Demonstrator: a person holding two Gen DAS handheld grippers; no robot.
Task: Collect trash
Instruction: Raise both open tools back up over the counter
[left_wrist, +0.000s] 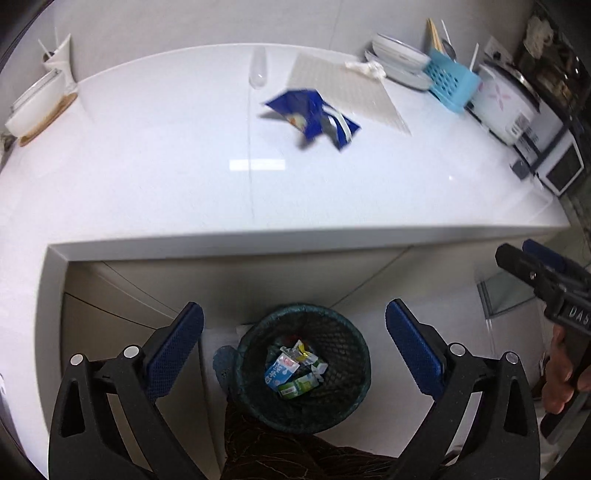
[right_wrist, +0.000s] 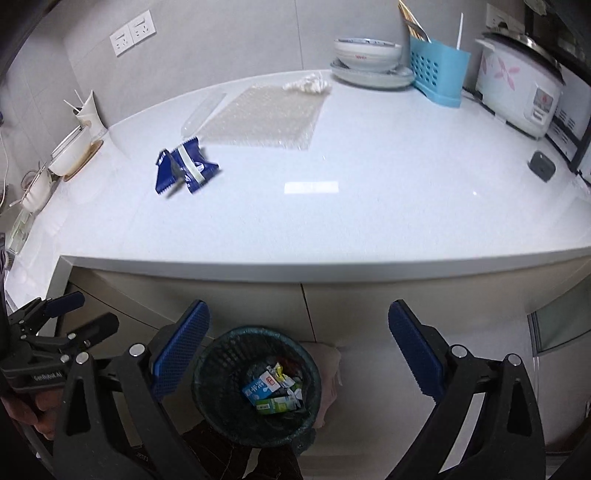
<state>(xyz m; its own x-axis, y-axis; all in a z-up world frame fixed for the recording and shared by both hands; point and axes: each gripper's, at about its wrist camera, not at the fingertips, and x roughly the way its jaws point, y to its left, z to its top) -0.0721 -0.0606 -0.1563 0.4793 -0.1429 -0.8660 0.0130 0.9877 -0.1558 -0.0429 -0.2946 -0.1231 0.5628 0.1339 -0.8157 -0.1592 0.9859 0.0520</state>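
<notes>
Both tools wide and empty: left tool (left_wrist: 294, 349), right tool (right_wrist: 298, 350). Reach for the blue wrapper (left_wrist: 312, 116) on the table (left_wrist: 147, 184), pinch flat, drop into the bin (left_wrist: 303, 365).

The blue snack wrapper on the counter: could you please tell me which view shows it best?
The right wrist view: the blue snack wrapper is sharper there, its serrated edges and pale strip visible. The left wrist view shows the blue snack wrapper on the same white counter, blurred.

Both wrist views look steeply down, sharing the bin (left_wrist: 303, 369) and counter (right_wrist: 369, 206).
</notes>
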